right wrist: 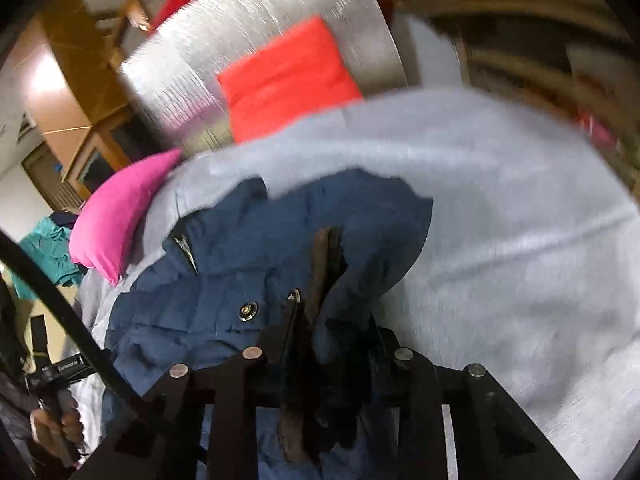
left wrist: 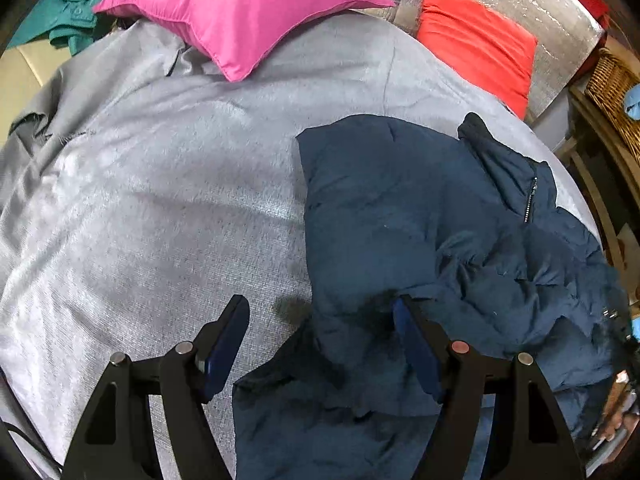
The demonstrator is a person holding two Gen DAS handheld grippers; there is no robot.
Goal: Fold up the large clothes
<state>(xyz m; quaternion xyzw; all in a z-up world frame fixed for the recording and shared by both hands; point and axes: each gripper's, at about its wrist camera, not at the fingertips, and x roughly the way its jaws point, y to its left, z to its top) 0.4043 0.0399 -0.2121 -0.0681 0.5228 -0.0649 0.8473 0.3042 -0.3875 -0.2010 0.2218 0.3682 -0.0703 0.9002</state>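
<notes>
Navy padded jacket (left wrist: 420, 208), lying crumpled on the grey bed cover (left wrist: 160, 200) toward its right side, zip collar uppermost. Left gripper (left wrist: 320, 344): jaws spread wide, hovering over the jacket's lower edge; its right finger (left wrist: 416, 344) touches the fabric, while the left one sits above bare cover. Right gripper (right wrist: 332, 320): jaws drawn close, pinching a fold of jacket with a brown-lined edge (right wrist: 324, 264); this view is motion-blurred. A pink cushion (left wrist: 240, 12) rests at the head of the cover, with an orange-red cushion (left wrist: 480, 44) propped against a silver quilted panel (left wrist: 520, 4). Teal garment (left wrist: 68, 16), heaped beyond the pink cushion. Wicker basket (left wrist: 612, 92) at the right margin, holding something light blue (left wrist: 634, 100), not identifiable.
</notes>
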